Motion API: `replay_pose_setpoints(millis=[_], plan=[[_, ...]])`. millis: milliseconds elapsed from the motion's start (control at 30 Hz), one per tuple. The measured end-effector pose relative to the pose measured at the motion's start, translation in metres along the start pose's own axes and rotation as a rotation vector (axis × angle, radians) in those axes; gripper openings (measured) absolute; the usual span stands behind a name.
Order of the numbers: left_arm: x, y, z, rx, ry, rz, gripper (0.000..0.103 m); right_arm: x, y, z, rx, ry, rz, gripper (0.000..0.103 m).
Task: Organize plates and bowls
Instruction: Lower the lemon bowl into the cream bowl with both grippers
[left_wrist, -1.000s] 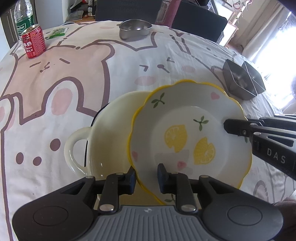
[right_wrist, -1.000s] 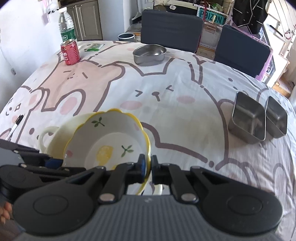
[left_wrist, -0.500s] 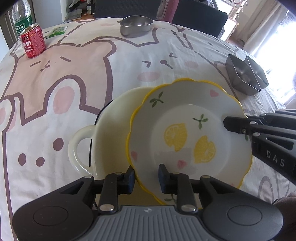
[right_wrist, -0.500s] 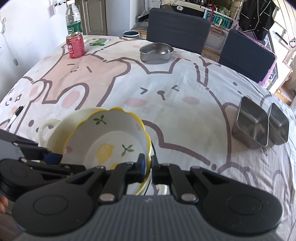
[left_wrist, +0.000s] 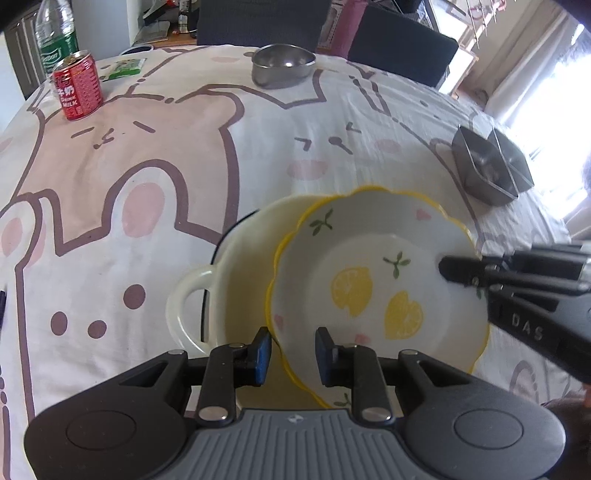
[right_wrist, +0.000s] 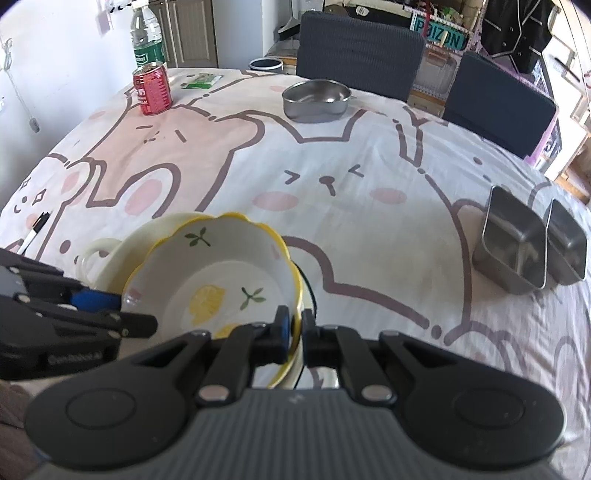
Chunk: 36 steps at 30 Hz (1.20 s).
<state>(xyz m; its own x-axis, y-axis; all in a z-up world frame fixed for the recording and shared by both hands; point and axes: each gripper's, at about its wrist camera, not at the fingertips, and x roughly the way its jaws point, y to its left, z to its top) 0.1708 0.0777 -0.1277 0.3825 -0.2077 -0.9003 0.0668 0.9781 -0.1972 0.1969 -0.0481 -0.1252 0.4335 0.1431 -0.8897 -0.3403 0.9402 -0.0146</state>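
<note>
A white lemon-print bowl (left_wrist: 373, 280) with a scalloped yellow rim sits tilted inside a larger cream bowl (left_wrist: 240, 266) that has a loop handle. My left gripper (left_wrist: 291, 350) straddles the lemon bowl's near rim, jaws apart and not pinching it. My right gripper (right_wrist: 296, 326) is shut on the lemon bowl's (right_wrist: 221, 273) right rim; the cream bowl (right_wrist: 107, 254) shows behind it. The right gripper also shows in the left wrist view (left_wrist: 458, 269), and the left gripper in the right wrist view (right_wrist: 122, 317).
On the bunny-print tablecloth: a steel heart-shaped bowl (right_wrist: 316, 99) at the back, two square steel containers (right_wrist: 532, 243) at the right, a red milk can (right_wrist: 152, 88), a water bottle (right_wrist: 146, 37), a marker (right_wrist: 35, 232) at the left. Chairs stand behind the table.
The left gripper's jaws have widened slightly around the lemon bowl's rim. Both cameras have risen and pulled back a little; the lemon bowl stays held by the right gripper.
</note>
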Motion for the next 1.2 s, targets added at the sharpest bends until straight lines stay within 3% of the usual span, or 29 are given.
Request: replay_pose_setpoints(millis=[233,667,1033,1200], plan=[[-0.009,0.008,0.004,-0.028,-0.03,-0.023,0.027,0.006,-0.007,0.001,0.063,0.02,0.054,0.007],[-0.011,0.016,0.004,-0.012,-0.041,0.012,0.027,0.024,0.004,-0.002,0.042,0.106,0.107,0.01],[-0.011,0.015,0.004,-0.003,-0.038,0.006,0.027,0.034,-0.001,0.001,0.106,0.145,0.114,0.011],[-0.01,0.015,0.004,0.005,-0.03,0.01,0.027,0.034,-0.001,0.003,0.12,0.146,0.131,0.019]])
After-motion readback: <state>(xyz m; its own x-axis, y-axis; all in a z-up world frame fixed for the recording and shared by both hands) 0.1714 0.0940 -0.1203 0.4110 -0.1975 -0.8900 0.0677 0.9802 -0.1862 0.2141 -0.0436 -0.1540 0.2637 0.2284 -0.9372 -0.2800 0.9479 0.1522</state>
